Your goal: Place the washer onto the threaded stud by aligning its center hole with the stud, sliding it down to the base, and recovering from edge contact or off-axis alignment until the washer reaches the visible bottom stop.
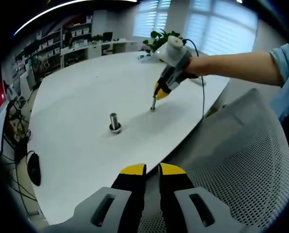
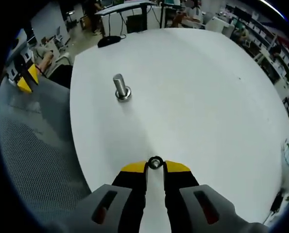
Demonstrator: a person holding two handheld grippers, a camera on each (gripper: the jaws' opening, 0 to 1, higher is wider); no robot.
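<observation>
A short metal threaded stud (image 1: 114, 121) (image 2: 120, 87) stands upright on its round base on the white table (image 1: 86, 92) (image 2: 193, 87). A small metal washer (image 2: 155, 162) is pinched between the yellow tips of my right gripper (image 2: 155, 166), which is shut on it. In the left gripper view, the right gripper (image 1: 153, 104) points down at the table to the right of the stud, a short way from it. My left gripper (image 1: 153, 170) hangs back over the table's near edge, jaws together and holding nothing. Its yellow tips (image 2: 25, 77) appear at the far left of the right gripper view.
A grey mesh chair (image 1: 241, 160) (image 2: 32, 145) sits against the table edge beside my left gripper. A person's arm in a blue sleeve (image 1: 231, 63) holds the right gripper. A potted plant (image 1: 159, 39) stands at the table's far end, and shelves and desks line the room behind.
</observation>
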